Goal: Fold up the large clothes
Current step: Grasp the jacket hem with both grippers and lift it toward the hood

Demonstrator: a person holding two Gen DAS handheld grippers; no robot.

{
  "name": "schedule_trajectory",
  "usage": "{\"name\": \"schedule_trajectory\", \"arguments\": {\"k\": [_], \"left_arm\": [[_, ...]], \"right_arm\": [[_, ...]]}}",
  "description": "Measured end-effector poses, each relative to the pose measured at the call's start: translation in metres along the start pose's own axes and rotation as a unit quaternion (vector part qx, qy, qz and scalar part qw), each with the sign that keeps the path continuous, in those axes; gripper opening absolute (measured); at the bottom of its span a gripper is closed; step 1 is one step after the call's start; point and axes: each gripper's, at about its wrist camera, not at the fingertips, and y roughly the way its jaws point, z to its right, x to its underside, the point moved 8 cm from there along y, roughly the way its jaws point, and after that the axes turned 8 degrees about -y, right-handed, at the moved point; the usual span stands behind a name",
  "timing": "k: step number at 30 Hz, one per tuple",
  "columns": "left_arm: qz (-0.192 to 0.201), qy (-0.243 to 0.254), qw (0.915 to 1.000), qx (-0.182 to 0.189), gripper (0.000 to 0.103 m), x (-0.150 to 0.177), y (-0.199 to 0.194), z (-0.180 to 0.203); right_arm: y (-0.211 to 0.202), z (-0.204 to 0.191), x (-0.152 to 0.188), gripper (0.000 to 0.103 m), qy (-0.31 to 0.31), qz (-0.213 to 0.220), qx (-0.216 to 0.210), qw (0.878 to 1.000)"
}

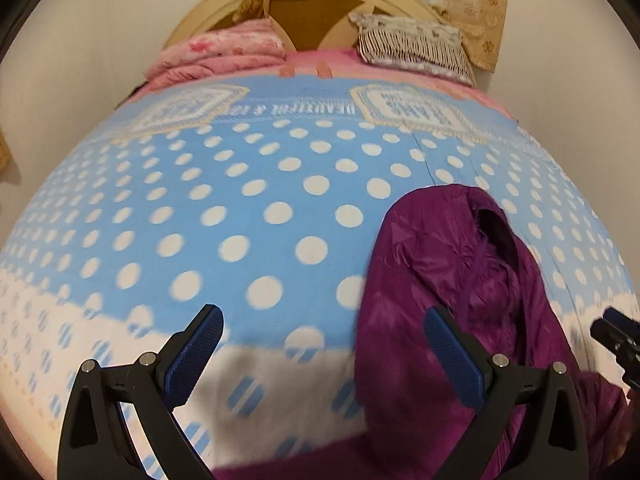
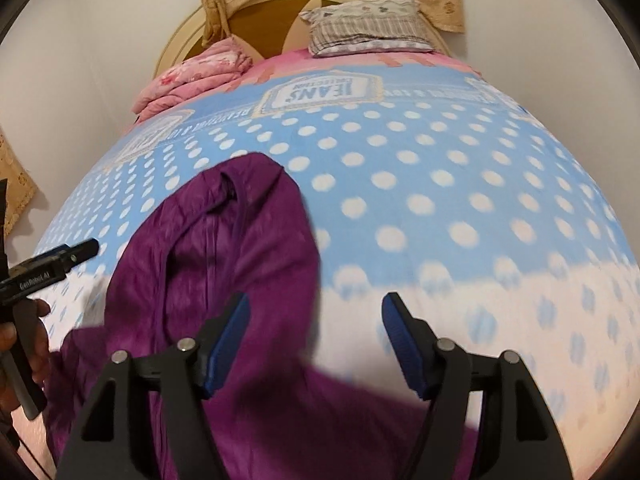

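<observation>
Both the left gripper (image 1: 324, 354) and the right gripper (image 2: 316, 344) are hovering spread wide, pinching nothing. The purple jacket (image 1: 452, 280) is lying rumpled near the bed's (image 1: 260, 184) near edge, shiny and crinkled, so folding is apparently only beginning. Pillows (image 2: 368, 28) are resting at the far edge.

Home bedroom: bed (image 1: 280, 220), pillow (image 2: 368, 28), headboard (image 2: 256, 12).
</observation>
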Motion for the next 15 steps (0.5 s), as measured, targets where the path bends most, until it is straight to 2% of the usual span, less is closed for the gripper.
{"name": "schedule_trajectory", "arguments": {"k": [5,7,8,10,11,12,13,14,15], "left_arm": [[-0.011,-0.016,0.9998,-0.002,0.101,-0.010,0.033,-0.003],[-0.022,-0.023,0.9995,0.004,0.100,-0.009,0.047,-0.003],[-0.026,-0.024,0.9993,0.009,0.097,-0.007,0.053,-0.002],[-0.036,-0.027,0.9988,0.018,0.084,-0.001,0.063,-0.002],[-0.047,-0.025,0.9979,0.038,0.063,0.002,0.068,0.004],[-0.053,-0.017,0.9963,0.064,0.032,0.005,0.071,0.011],[-0.054,-0.007,0.9958,0.073,0.022,0.007,0.071,0.016],[-0.051,0.003,0.9958,0.077,0.008,0.008,0.069,0.020],[-0.047,0.012,0.9954,0.082,0.002,0.008,0.067,0.025]], "right_arm": [[0.038,0.003,-0.021,0.072,0.014,-0.013,-0.002,1.000],[0.055,0.002,-0.022,0.072,0.033,-0.026,-0.017,0.999],[0.060,0.002,-0.021,0.072,0.035,-0.031,-0.019,0.999],[0.072,0.000,-0.018,0.072,0.023,-0.039,-0.010,0.999],[0.078,-0.001,-0.015,0.067,0.016,-0.045,-0.009,0.999],[0.083,-0.002,-0.013,0.049,0.014,-0.054,-0.015,0.998],[0.084,-0.002,-0.013,0.040,0.011,-0.054,-0.014,0.998],[0.083,-0.001,-0.014,0.019,0.007,-0.051,-0.015,0.999],[0.081,-0.002,-0.014,0.010,0.007,-0.051,-0.025,0.998]]}}
